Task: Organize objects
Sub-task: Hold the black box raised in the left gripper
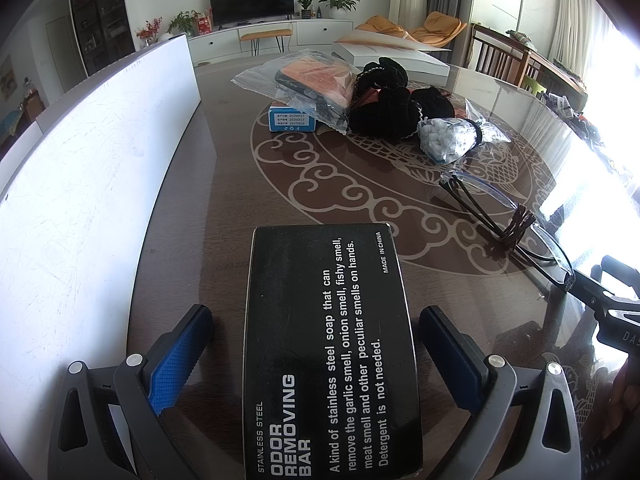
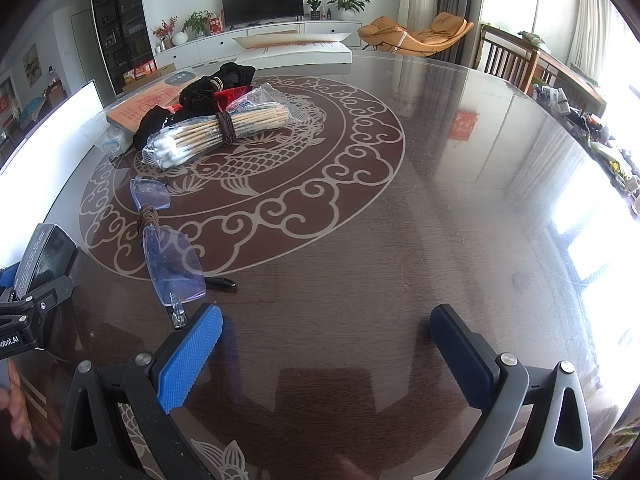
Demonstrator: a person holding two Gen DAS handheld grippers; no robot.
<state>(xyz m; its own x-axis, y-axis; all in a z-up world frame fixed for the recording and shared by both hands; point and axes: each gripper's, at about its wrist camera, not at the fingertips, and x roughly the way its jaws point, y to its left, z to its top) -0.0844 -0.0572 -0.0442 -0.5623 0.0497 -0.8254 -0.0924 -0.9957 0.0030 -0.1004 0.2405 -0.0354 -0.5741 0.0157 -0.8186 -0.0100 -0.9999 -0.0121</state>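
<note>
Your left hand-held gripper (image 1: 316, 354) is spread around the black box (image 1: 330, 356) on the desk (image 1: 224, 208), pads not touching; centre it, then squeeze evenly. Right hand-held gripper (image 2: 326, 354) is spread, empty.

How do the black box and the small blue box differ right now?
The black box lies between the open left gripper's fingers; the blue box sits far off, half under a plastic bag. The black box shows white English text; the blue box has a white label with small print. Both are rectangular cartons.
</note>
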